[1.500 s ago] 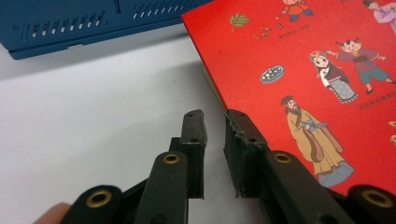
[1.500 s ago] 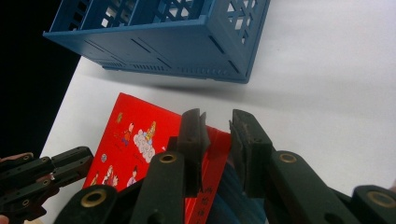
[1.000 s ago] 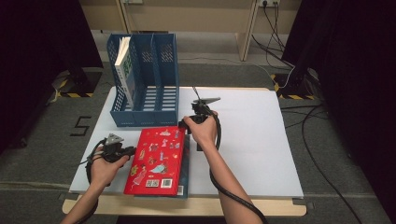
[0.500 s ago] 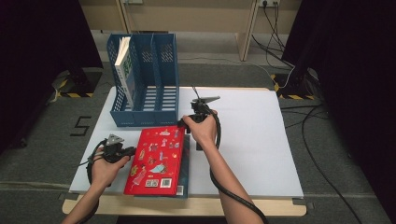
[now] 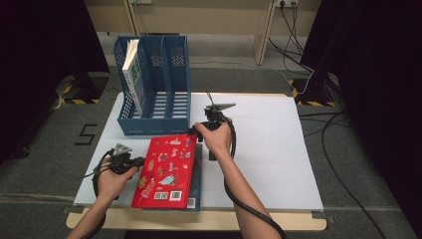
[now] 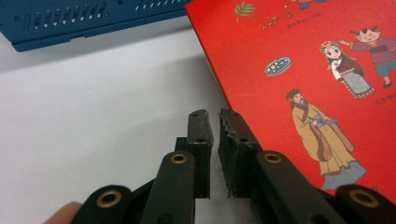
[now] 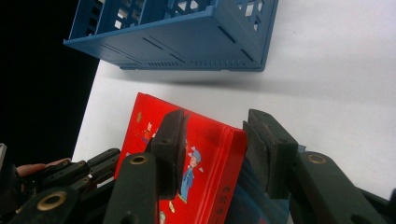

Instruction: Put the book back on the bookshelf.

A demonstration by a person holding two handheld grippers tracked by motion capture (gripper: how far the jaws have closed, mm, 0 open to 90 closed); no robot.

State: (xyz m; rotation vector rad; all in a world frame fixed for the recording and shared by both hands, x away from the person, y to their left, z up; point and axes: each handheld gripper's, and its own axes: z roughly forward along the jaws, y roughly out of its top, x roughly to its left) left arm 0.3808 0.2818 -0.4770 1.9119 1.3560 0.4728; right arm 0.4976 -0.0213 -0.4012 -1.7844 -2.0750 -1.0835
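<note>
The red book (image 5: 167, 171) lies flat on the white tabletop (image 5: 278, 149), cover up, just in front of the blue file rack (image 5: 155, 84) and on top of a darker blue book (image 5: 197, 179) whose edge shows along its right side. Its cover carries small cartoon figures, and a barcode sits near its near edge.

The right tool (image 7: 212, 154) is at the book's far right corner, held by the right hand (image 5: 215, 139). In the right gripper view the corner and red spine stand between the two jaws, with one jaw over the cover and the other beyond the spine; the jaws have just been opening, and a gap shows between the spine and the outer pad, so the book is released rather than pinched. In the high view the right tool (image 5: 201, 130) is mostly hidden by the hand.

The left tool (image 6: 214, 140) rests low on the tabletop just beside the book's left edge, its jaws clenched almost together with nothing between them. The left hand (image 5: 113, 174) holds it, and in the high view the left tool (image 5: 139, 160) points toward the book.

The rack has three slots; a white book (image 5: 133, 74) stands in its leftmost slot
</note>
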